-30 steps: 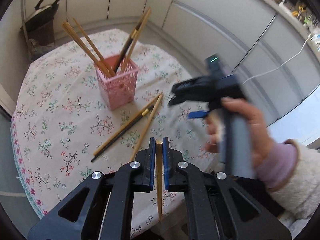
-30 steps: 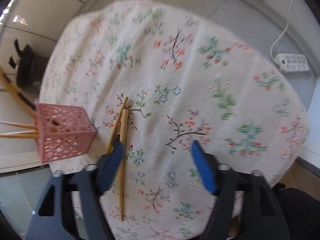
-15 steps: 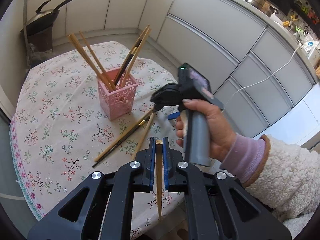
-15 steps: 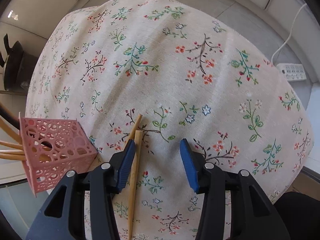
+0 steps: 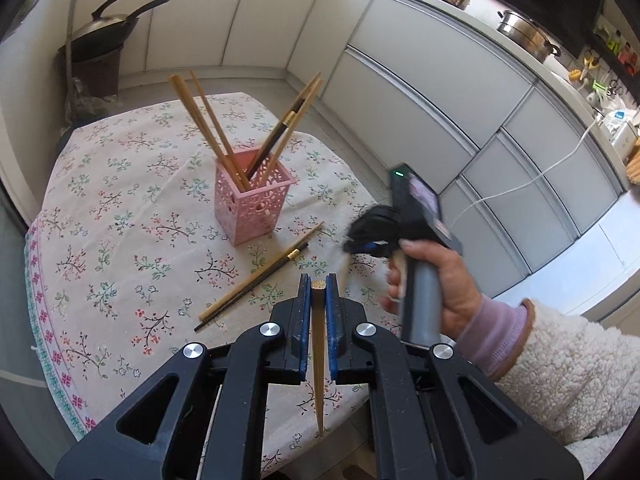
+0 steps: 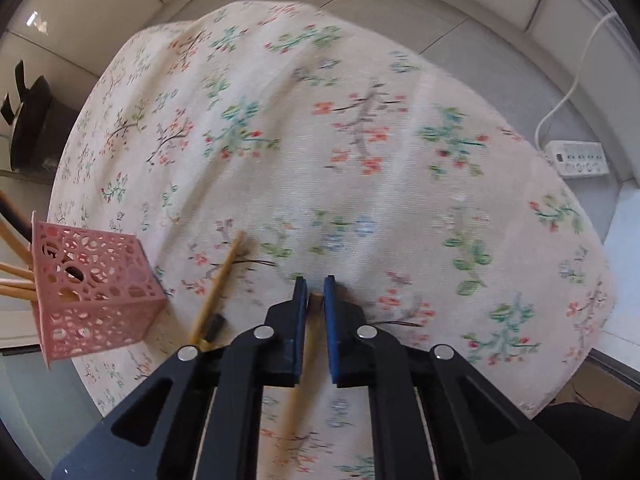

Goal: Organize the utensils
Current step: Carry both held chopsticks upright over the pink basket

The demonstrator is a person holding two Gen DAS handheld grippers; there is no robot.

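My left gripper (image 5: 319,285) is shut on a light wooden chopstick (image 5: 318,360) that runs back between its blue pads. My right gripper (image 6: 316,285) is shut on another wooden chopstick (image 6: 298,392), lifted off the cloth; in the left wrist view it hangs blurred from the right gripper (image 5: 362,242), held by a hand. A pink lattice holder (image 5: 253,200) (image 6: 92,288) stands on the table with several chopsticks upright in it. A wooden chopstick (image 5: 264,272) (image 6: 218,284) and a dark one (image 5: 252,284) lie side by side on the cloth near the holder.
The round table carries a floral cloth (image 5: 100,208) (image 6: 360,140). White cabinets (image 5: 420,80) curve behind it. A wok on a dark stand (image 5: 96,40) sits far left. A white power strip (image 6: 576,158) lies on the floor right of the table.
The right gripper's jaws closed on one wooden chopstick and lifted it off the cloth. The left gripper rose a little with its chopstick still held.
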